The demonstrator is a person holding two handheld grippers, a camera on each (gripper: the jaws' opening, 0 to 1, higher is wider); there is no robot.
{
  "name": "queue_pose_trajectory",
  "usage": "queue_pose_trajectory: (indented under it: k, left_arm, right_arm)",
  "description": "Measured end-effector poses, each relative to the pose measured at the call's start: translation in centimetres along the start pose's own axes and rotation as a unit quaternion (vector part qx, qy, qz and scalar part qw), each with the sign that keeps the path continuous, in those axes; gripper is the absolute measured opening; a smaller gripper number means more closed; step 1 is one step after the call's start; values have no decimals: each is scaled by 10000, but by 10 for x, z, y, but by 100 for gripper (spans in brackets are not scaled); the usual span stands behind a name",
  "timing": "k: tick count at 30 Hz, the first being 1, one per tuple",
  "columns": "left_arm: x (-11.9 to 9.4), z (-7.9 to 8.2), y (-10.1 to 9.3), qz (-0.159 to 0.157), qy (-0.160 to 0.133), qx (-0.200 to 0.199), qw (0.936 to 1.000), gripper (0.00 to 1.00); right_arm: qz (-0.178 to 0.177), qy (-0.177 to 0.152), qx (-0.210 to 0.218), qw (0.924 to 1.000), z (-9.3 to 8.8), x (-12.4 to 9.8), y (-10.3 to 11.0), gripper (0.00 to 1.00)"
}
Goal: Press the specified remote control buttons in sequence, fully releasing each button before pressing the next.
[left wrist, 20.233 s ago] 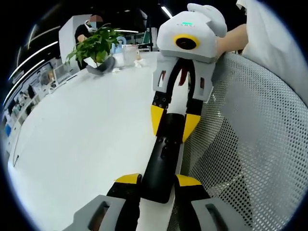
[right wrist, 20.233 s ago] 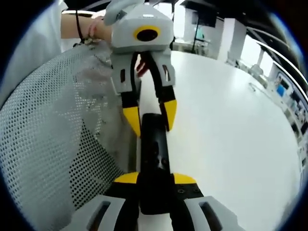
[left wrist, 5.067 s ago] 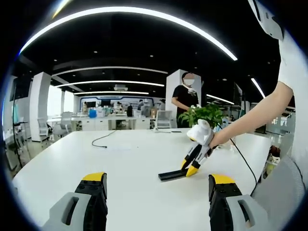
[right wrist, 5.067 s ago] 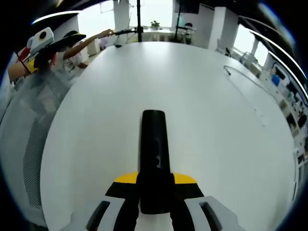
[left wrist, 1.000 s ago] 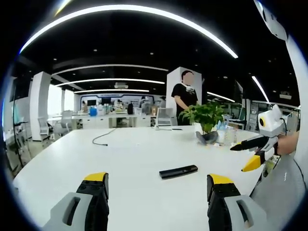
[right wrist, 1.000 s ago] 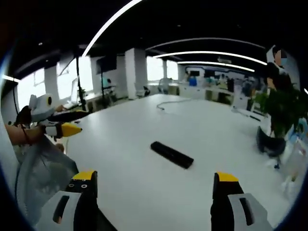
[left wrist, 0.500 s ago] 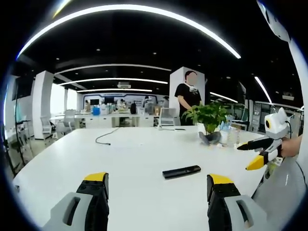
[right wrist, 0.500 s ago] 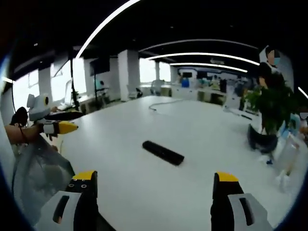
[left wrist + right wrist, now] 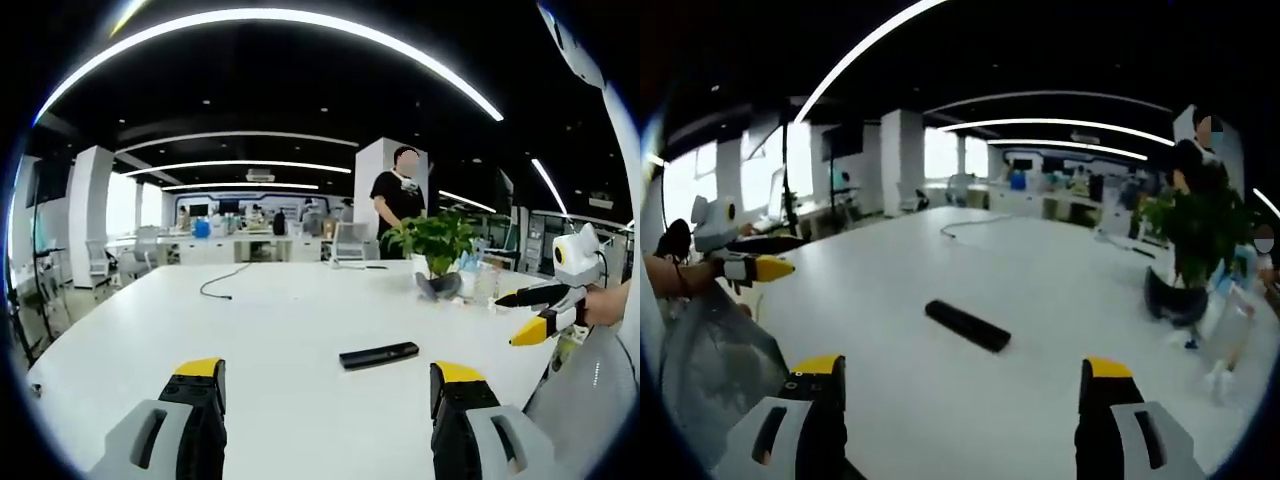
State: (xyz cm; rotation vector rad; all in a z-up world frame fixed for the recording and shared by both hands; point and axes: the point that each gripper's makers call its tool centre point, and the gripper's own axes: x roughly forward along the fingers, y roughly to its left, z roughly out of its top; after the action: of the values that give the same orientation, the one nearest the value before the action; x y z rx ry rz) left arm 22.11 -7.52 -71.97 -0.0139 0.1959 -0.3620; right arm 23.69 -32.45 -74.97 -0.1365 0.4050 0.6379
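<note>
So we've got the remote (image 9: 378, 355) lying flat on the white desk (image 9: 270, 330), out in the open with bare desk all around it, and nothing is touching it. In the left gripper view it sits a bit right of centre, just past the tips of our left hand-held gripper (image 9: 330, 385). That gripper's jaws are spread wide apart with nothing between them.

The right hand-held gripper (image 9: 960, 380) is the same: jaws wide open and empty. In its view the remote (image 9: 967, 325) lies at a slant near the middle of the desk (image 9: 1060, 300), ahead of the jaws and well apart from them.

Each gripper also turns up in the other's view. At the right edge of the left gripper view we see the right hand-held gripper (image 9: 528, 317), held off the side of the desk with its yellow and black tips apart. At the left edge of the right gripper view the left hand-held gripper (image 9: 765, 256) hangs by the desk edge, tips apart too.

Further back there's a potted plant (image 9: 435, 243) on the desk, a thin cable (image 9: 215, 287) lying near the far side, and a person (image 9: 400, 205) in a dark top standing behind the plant. The plant (image 9: 1195, 240) looks blurry in the right gripper view.
</note>
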Motion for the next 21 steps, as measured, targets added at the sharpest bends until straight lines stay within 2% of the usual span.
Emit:
queue_pose_trajectory:
  k: [21]
  left_arm:
    - [-1, 1, 1, 35, -31, 2, 10000, 87]
  right_arm:
    - [18, -17, 65, 10000, 0, -1, -1, 94]
